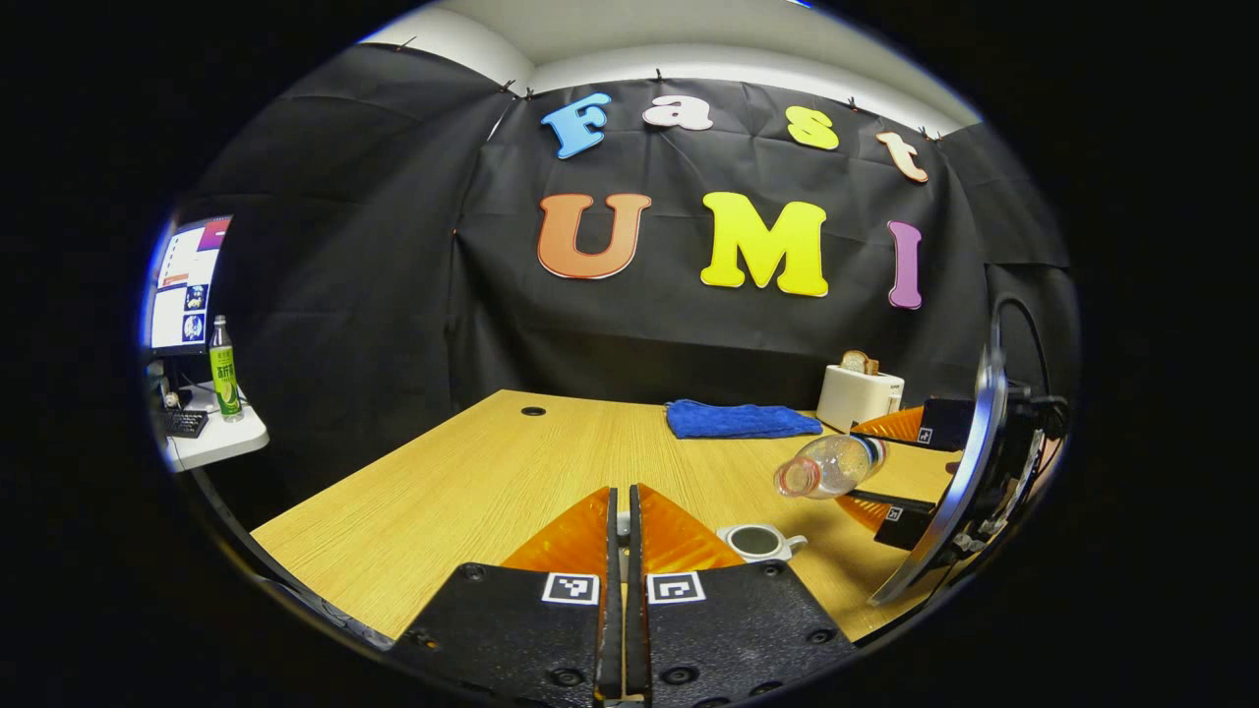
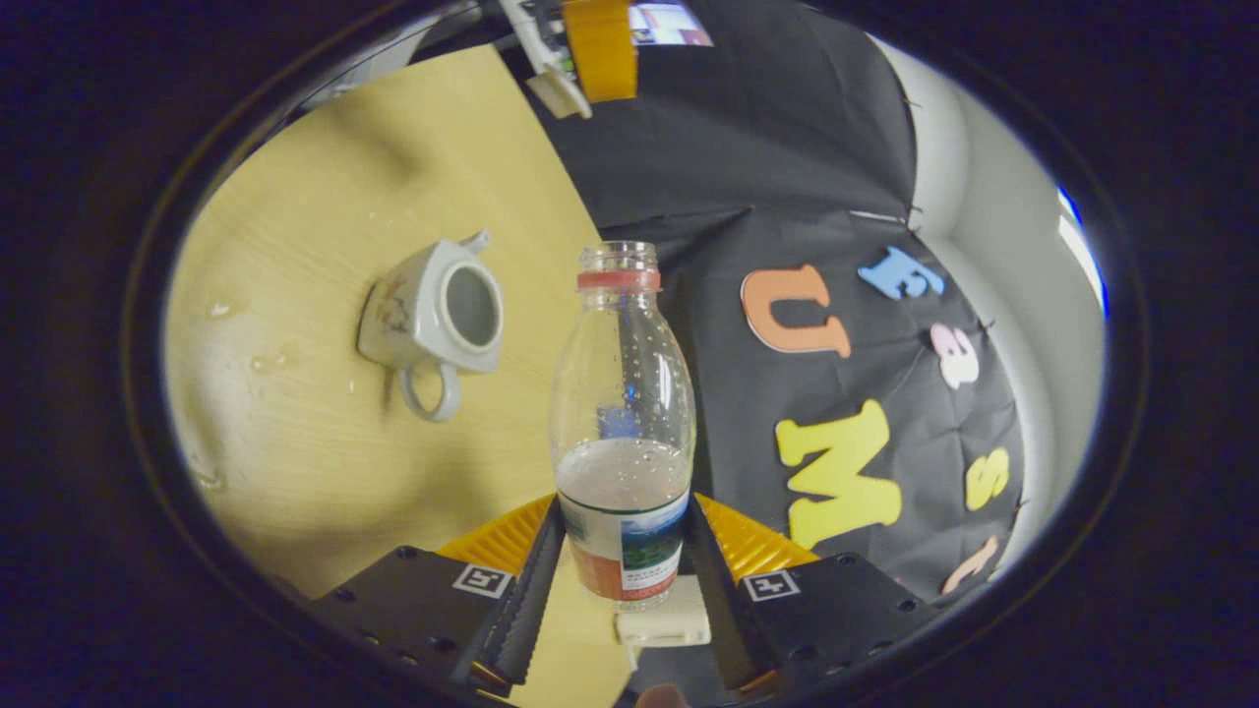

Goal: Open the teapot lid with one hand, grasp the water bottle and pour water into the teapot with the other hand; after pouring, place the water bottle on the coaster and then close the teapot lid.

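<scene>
bottle tipped over the open teapot

in the left gripper view my left gripper (image 1: 621, 536) was clenched, whether on the lid i couldn't tell. beyond it the teapot (image 1: 755, 540) stood open on the wooden table (image 1: 443, 492), with the water bottle (image 1: 829, 465) tilted above it, and a blue cloth (image 1: 740, 420) and toaster (image 1: 858, 395) behind.

in the right gripper view my right gripper (image 2: 626, 560) clamped the bottle's labelled base, partly full, uncapped; droplets (image 2: 221, 309) lay beside the teapot.

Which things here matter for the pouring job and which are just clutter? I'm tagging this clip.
Job:
- teapot, lid off
- water bottle, clamped in the right tool, tilted
- left tool, nearly shut, maybe on a small pale thing

Clutter:
- blue cloth
- toaster
- green bottle on the side table
- monitor
</scene>
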### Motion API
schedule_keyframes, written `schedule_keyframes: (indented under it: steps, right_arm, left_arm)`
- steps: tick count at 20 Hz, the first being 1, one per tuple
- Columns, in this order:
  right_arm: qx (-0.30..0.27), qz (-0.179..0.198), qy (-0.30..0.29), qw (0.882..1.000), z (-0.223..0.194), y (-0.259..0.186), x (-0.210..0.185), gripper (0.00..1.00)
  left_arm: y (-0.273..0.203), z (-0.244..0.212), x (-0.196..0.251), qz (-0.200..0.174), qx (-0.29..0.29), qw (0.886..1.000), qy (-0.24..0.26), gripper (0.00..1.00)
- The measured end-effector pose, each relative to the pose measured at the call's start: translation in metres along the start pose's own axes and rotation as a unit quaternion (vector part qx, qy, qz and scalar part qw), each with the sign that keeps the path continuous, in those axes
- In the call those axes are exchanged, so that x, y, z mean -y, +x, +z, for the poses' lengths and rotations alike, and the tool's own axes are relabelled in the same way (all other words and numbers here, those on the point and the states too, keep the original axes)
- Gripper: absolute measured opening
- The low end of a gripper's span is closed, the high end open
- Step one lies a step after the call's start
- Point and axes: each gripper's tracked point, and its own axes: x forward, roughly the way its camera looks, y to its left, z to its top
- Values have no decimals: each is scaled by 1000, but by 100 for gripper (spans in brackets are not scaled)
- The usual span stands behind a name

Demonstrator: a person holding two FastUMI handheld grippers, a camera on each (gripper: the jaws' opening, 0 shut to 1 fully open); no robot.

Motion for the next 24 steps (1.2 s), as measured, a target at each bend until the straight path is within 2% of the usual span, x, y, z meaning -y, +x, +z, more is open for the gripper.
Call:
schedule_keyframes:
  steps: [1, 2, 3, 6, 9, 11, 13, 16, 21, 22, 24]
  right_arm:
    - [3, 15, 47, 999, 2, -1, -3, 70]
    - [5, 24, 88, 996, 3, 0, -3, 73]
    - [9, 25, 123, 992, 6, 4, 7, 70]
    - [16, 7, 229, 973, 0, 9, 28, 72]
    - [25, 19, 360, 933, -13, 12, 40, 70]
    - [22, 13, 423, 906, -25, 10, 55, 70]
    - [17, 3, 464, 886, -40, 14, 68, 70]
    - [15, -17, 490, 872, -61, 35, 84, 71]
    - [33, 18, 549, 835, -54, 76, 81, 72]
    - [31, 29, 559, 828, -54, 87, 76, 70]
    - [27, 48, 581, 812, -54, 101, 65, 72]
  left_arm:
    - [0, 2, 3, -2, 1, 1000, 0, 4]
    - [1, 4, 6, -3, 0, 1000, 1, 4]
    - [2, 5, 8, -4, 0, 1000, 3, 4]
    - [3, 9, 19, -8, 0, 1000, 8, 4]
    - [8, 15, 31, -15, 1, 1000, 15, 4]
    - [12, 17, 40, -21, 3, 1000, 16, 4]
    - [16, 17, 50, -28, 1, 999, 21, 4]
    - [20, 14, 60, -35, -4, 999, 31, 4]
    - [23, 14, 57, -28, -9, 999, 38, 4]
    - [25, 14, 54, -23, -11, 999, 37, 4]
    - [23, 10, 49, -19, -16, 999, 33, 4]
